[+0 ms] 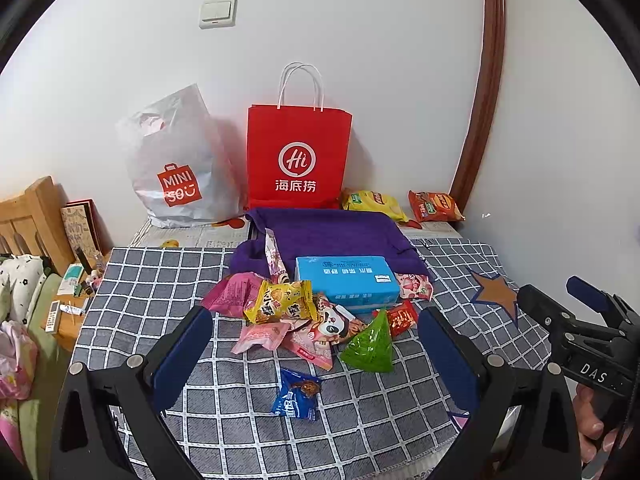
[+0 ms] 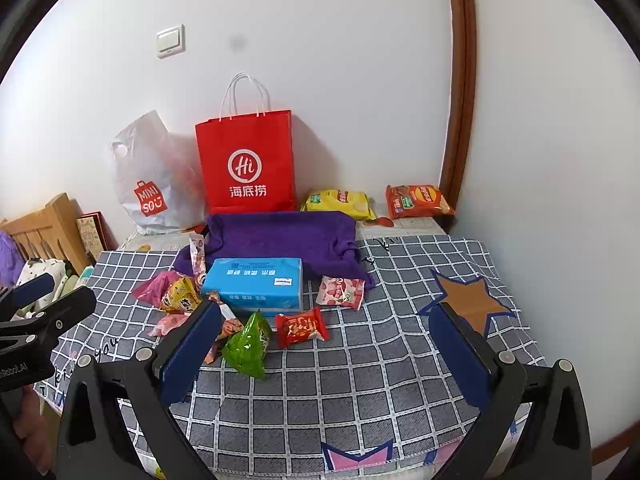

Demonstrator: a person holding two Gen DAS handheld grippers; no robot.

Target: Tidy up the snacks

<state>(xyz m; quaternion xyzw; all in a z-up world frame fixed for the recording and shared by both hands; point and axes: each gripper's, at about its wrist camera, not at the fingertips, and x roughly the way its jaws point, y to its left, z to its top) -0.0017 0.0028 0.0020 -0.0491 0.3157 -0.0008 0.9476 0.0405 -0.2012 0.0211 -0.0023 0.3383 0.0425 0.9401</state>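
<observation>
Several small snack packets lie in a heap on the checked cloth [image 1: 360, 420]: a yellow one [image 1: 282, 300], a green pyramid pack [image 1: 370, 346], a small red one [image 1: 402, 317] and a blue cookie pack [image 1: 298, 396] nearest me. A blue tissue box [image 1: 346, 282] sits behind them on a purple towel [image 1: 328, 232]. My left gripper [image 1: 316, 356] hangs open above the heap, holding nothing. My right gripper [image 2: 326, 354] is open too, just right of the green pack [image 2: 248, 344] and red packet [image 2: 300, 327].
A red paper bag [image 1: 298, 156] and a white plastic bag [image 1: 176, 164] stand against the wall. Yellow [image 1: 372, 203] and orange [image 1: 434, 206] chip bags lie at the back right. A wooden headboard [image 1: 28, 216] and cluttered nightstand are left; a wall is close on the right.
</observation>
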